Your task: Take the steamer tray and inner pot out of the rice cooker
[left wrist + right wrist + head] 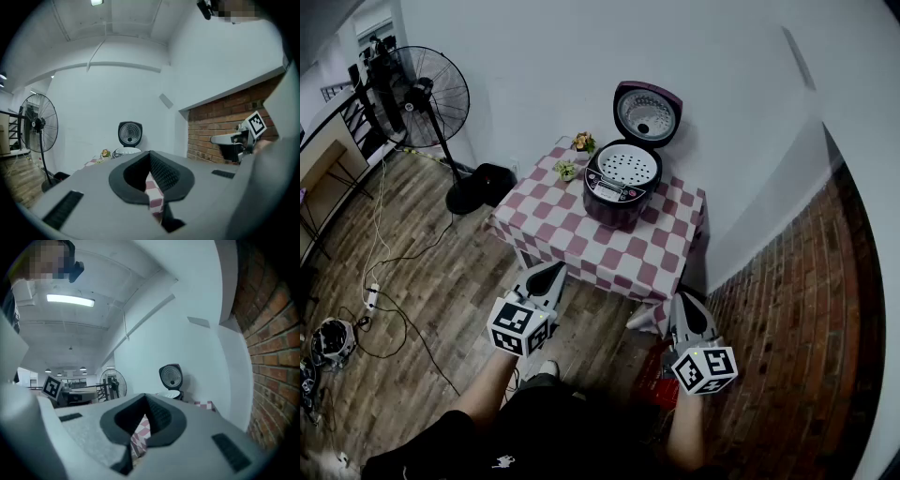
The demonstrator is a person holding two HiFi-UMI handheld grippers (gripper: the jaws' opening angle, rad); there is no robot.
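Observation:
A dark maroon rice cooker (622,183) stands on a small table with a red-and-white checked cloth (600,246), its lid (647,113) swung up. A white perforated steamer tray (628,166) sits in its top; the inner pot beneath is hidden. The cooker (127,140) also shows far off in the left gripper view, and the cooker (171,382) in the right gripper view. My left gripper (551,276) and right gripper (688,307) are both shut and empty, held level short of the table's near edge, well away from the cooker.
Two small potted plants (575,155) sit left of the cooker. A standing fan (422,103) is at the far left, with cables (389,309) on the wooden floor. A brick-patterned wall (787,309) runs along the right, a white wall behind the table.

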